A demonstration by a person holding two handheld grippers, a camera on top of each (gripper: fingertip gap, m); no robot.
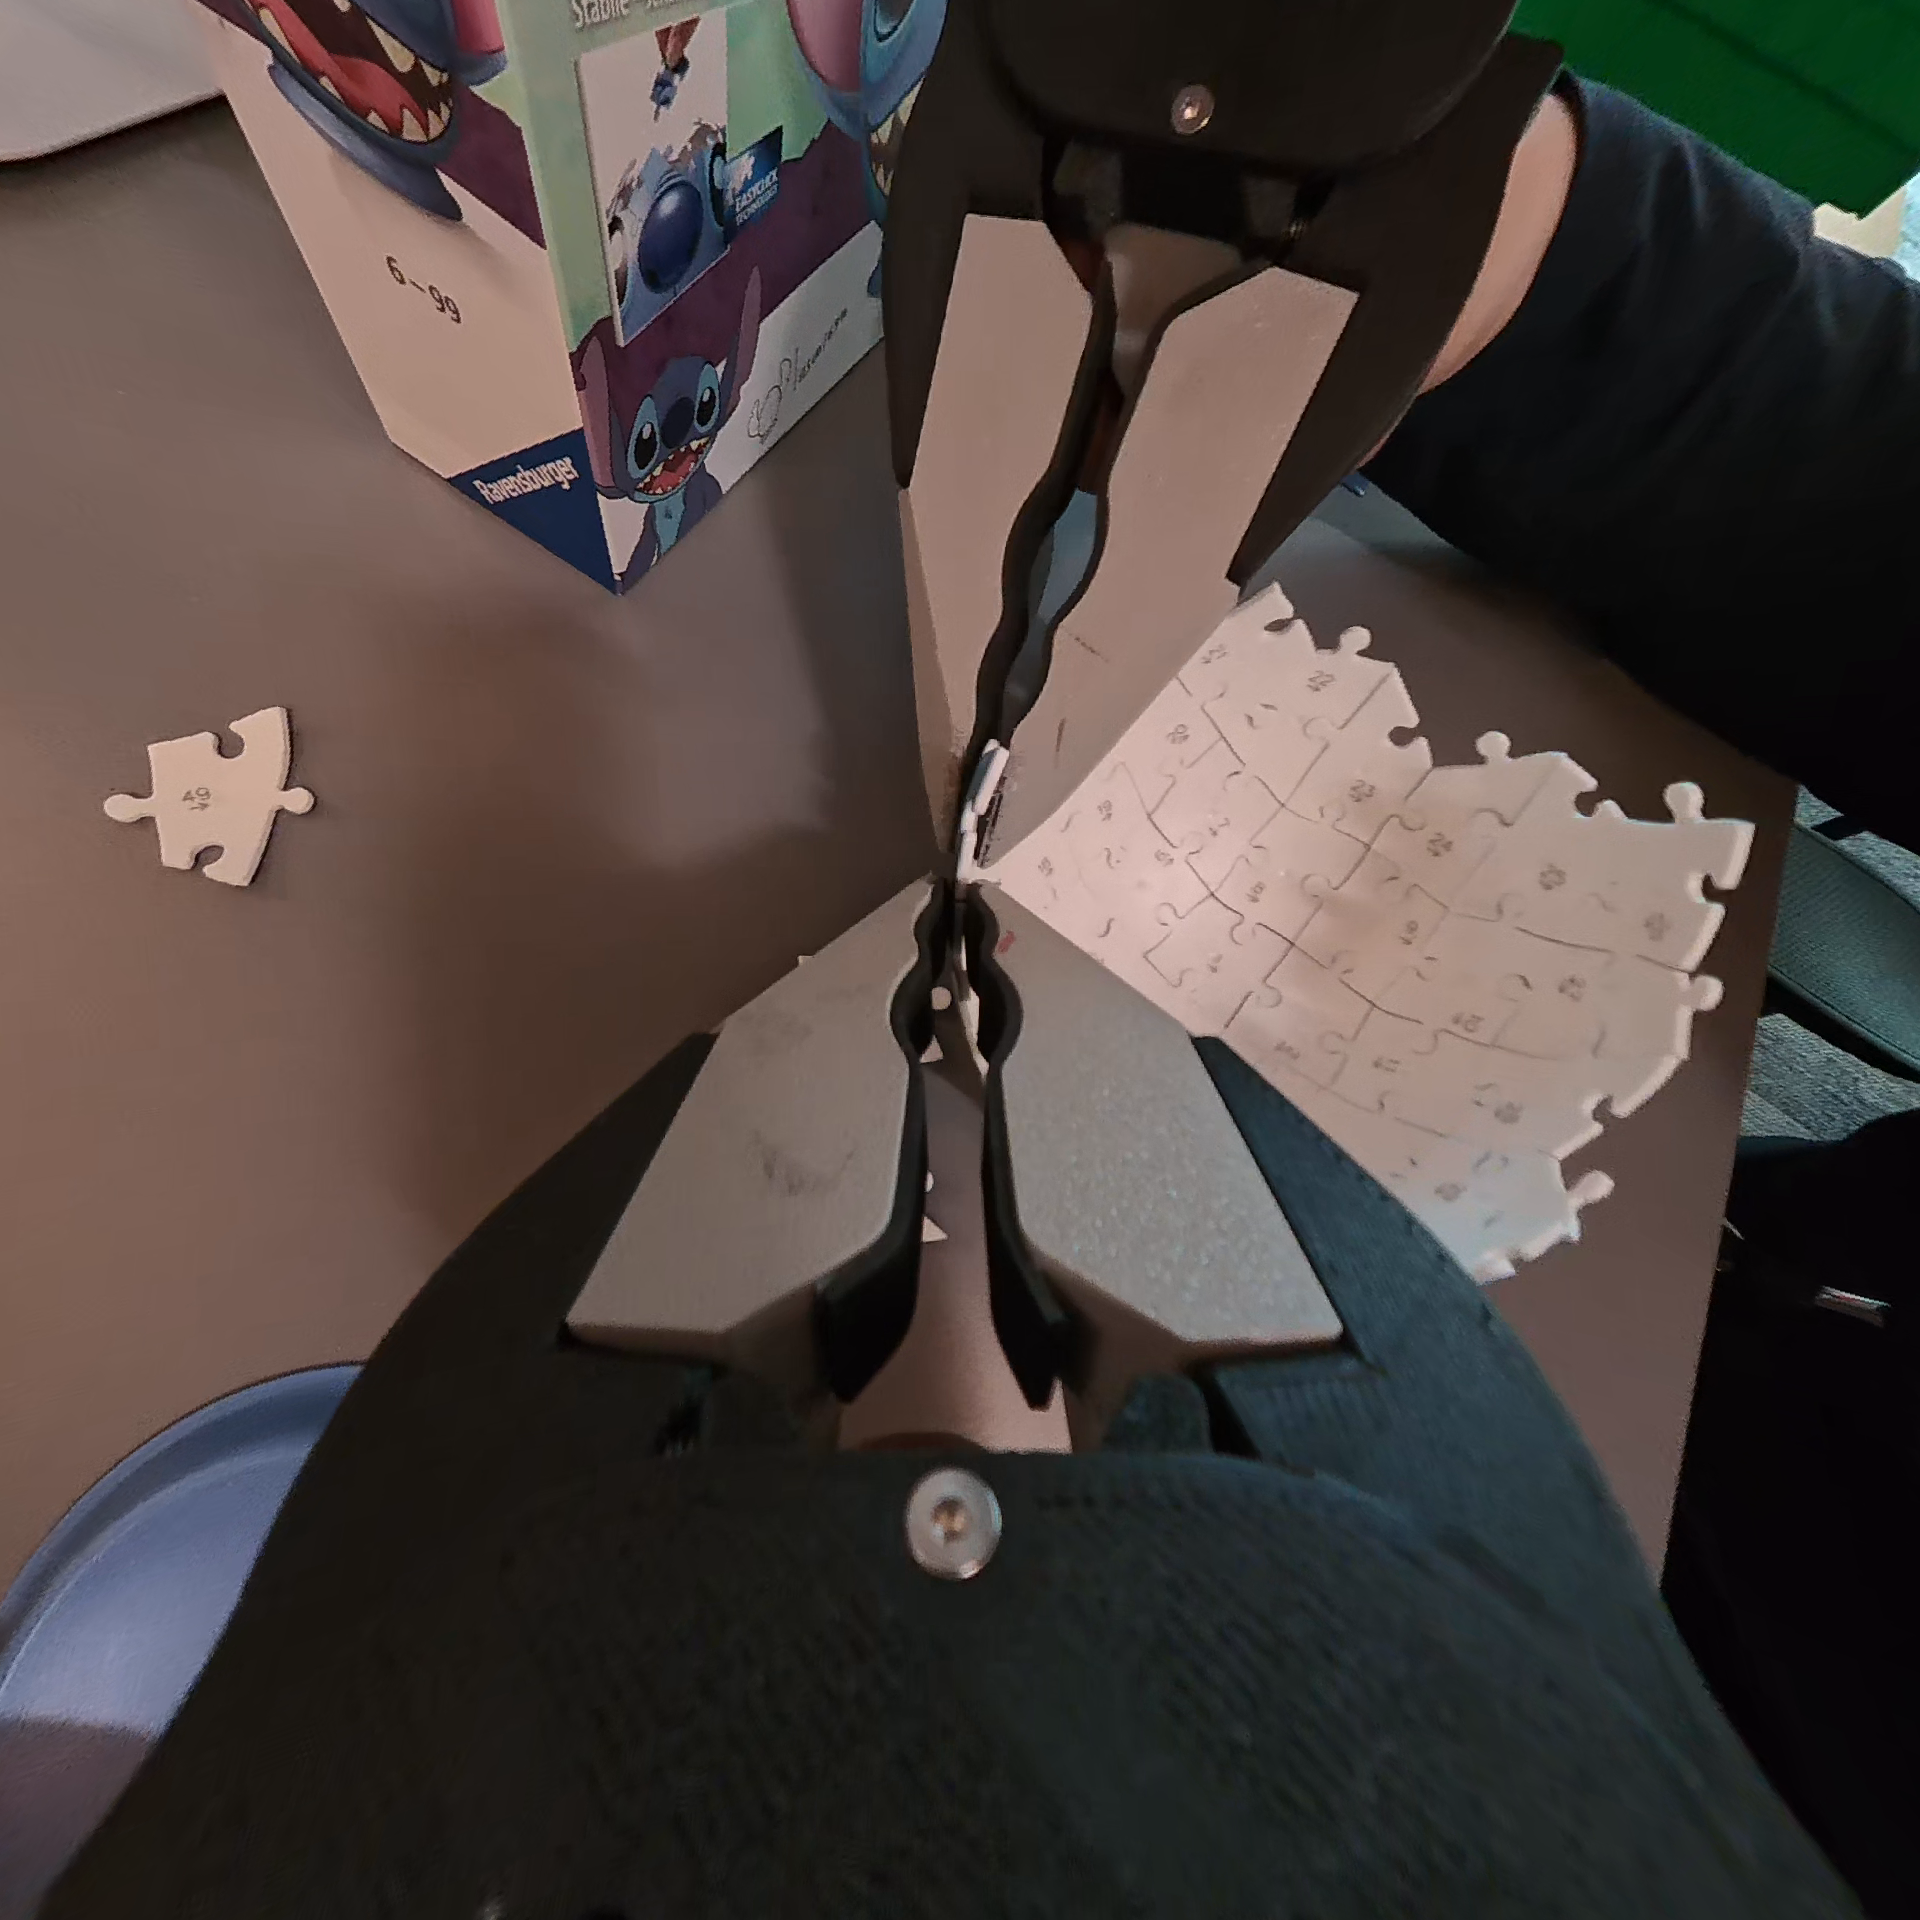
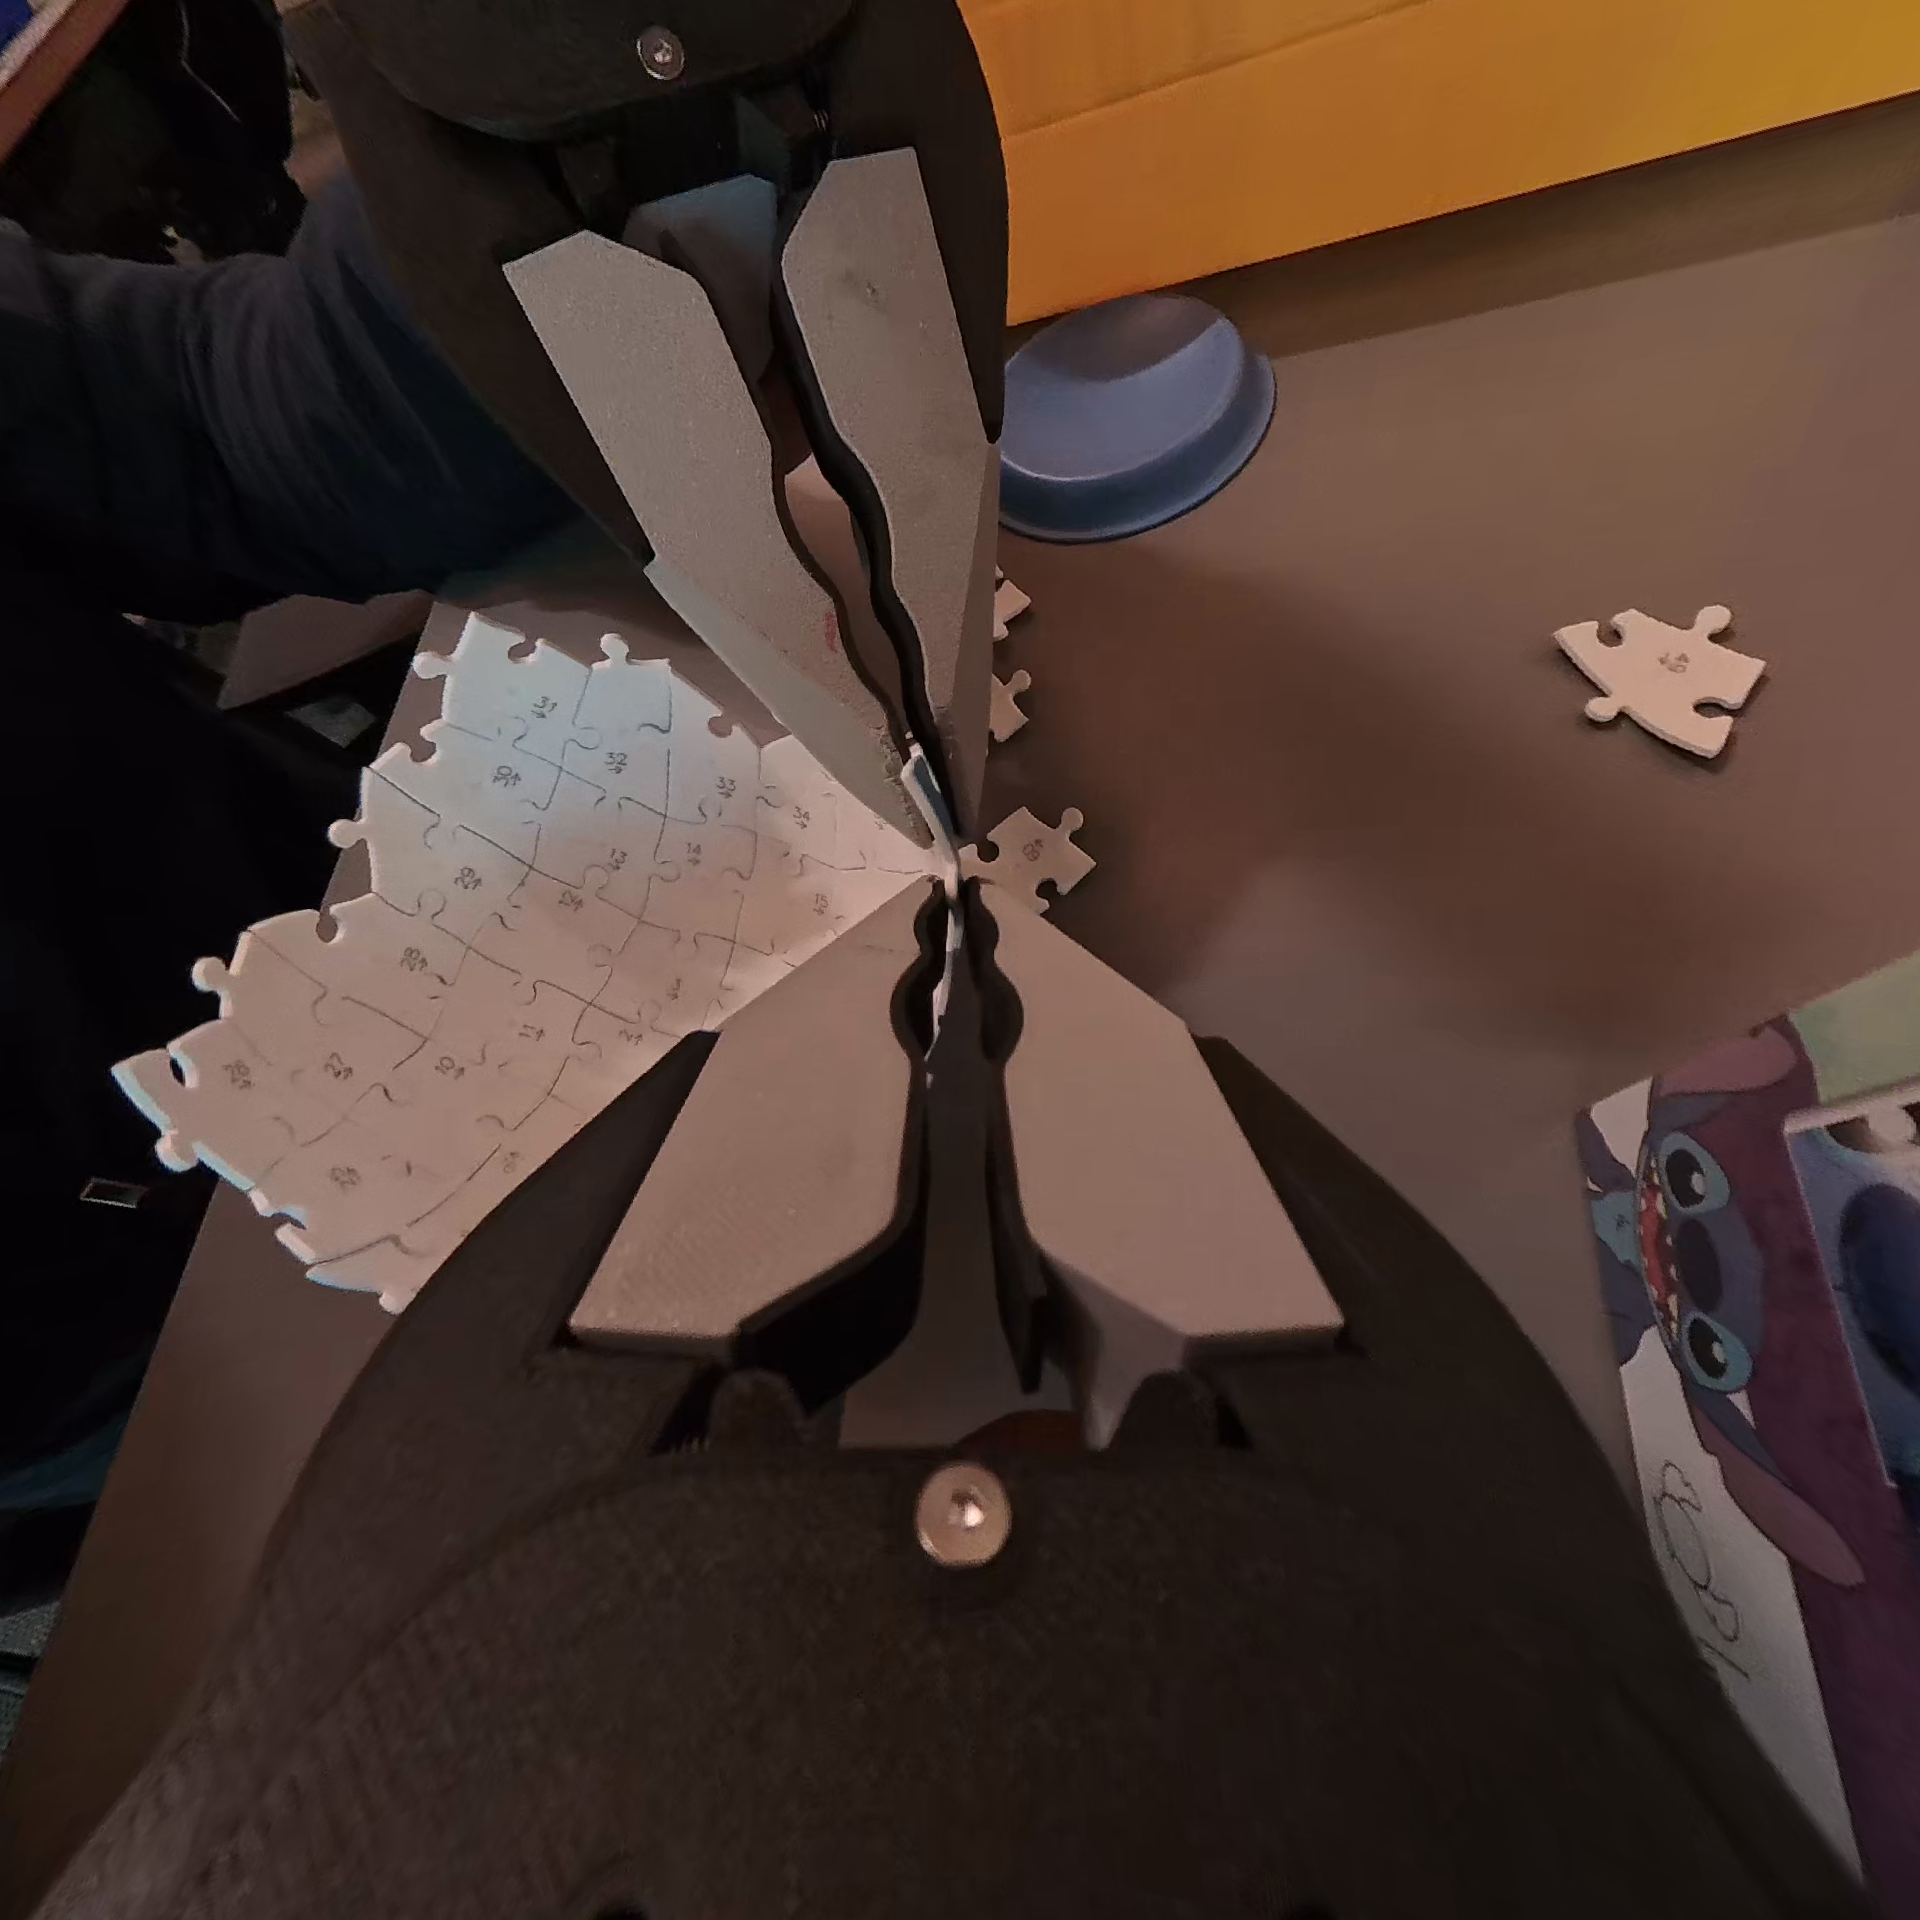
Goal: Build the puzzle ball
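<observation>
Both grippers meet tip to tip over the dark table, each clamped on the edge of the white puzzle shell.

Left gripper: jaws closed on the rim of the curved shell, a part-built sheet of joined pieces, blank numbered side up. From these jaws the shell fans away to the right.

Right gripper: jaws closed too, pinching the same rim from the opposite direction. In its own view the shell spreads to the left. The right gripper shows in the left wrist view as well, coming down from the top with a thin white edge caught between its pads.

One piece juts out just beyond the meeting point, touching the shell's edge. Whether it is fully seated I cannot tell.

Judgement: the seam lies directly between the two tips, so the coming press depends on both grippers squeezing along that line. Neither is nearer; both are at it.

Loose piece lies flat, well apart, on the left gripper's side. Puzzle box stands behind. Blue bowl sits near the table edge.
</observation>
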